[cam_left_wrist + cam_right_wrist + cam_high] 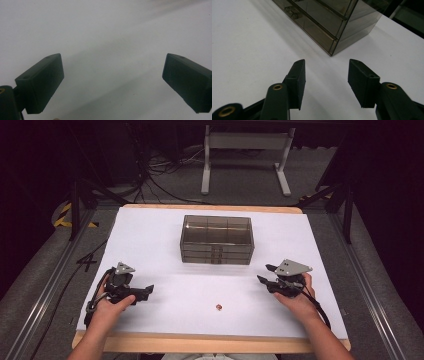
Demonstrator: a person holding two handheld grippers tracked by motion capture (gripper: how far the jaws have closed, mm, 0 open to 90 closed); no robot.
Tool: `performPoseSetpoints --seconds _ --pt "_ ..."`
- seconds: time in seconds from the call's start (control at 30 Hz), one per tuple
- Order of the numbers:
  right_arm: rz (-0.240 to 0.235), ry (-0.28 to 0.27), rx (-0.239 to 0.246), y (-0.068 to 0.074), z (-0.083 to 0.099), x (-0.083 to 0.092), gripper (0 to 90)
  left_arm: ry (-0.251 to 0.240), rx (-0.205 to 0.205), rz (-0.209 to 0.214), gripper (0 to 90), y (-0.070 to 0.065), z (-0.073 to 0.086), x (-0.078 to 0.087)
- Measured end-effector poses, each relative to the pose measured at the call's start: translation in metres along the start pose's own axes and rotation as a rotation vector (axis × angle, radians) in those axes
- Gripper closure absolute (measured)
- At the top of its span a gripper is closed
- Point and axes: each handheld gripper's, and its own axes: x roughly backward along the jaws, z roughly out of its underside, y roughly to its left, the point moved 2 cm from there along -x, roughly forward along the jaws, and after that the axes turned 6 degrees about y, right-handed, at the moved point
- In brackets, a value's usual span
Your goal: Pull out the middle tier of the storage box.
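Smoky translucent plastic drawer box [217,239], rectangular, glossy, stacked drawers with small clear front pulls; stands ahead of and between both tongs, well apart from each. No readable writing.

Tiny reddish-brown rounded item [218,307] on matte white table cover [150,235], between tongs, nearer person.

Left gripper [146,291]: matte black blocky jaws spread wide, empty, over white surface.

Right gripper [266,274]: ribbed black pads, brass rivets; jaws apart, nothing between, aimed at box corner.

Smoky see-through brown drawer box [329,22] is sitting ahead of the black jaws, white tabletop [244,50] under them, tiny reddish bit [218,307] lying between both pairs.
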Motion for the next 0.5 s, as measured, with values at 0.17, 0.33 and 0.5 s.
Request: performPoseSetpoints --seconds 0.17,0.33,0.5 --pt "0.027 -0.016 0.05 0.0034 0.0021 0.0016 49.2 -0.002 -0.002 -0.002 4.4 0.0006 0.0002 0.0008" --pt "0.075 -0.024 0.112 0.0052 0.0061 -0.0004 48.7 -0.006 0.0 0.0 4.4 0.0006 0.0003 0.0009" --pt "0.1 -0.021 0.14 0.0065 0.007 -0.0026 48.4 -0.003 0.001 0.003 4.4 0.0009 0.0001 0.0001"
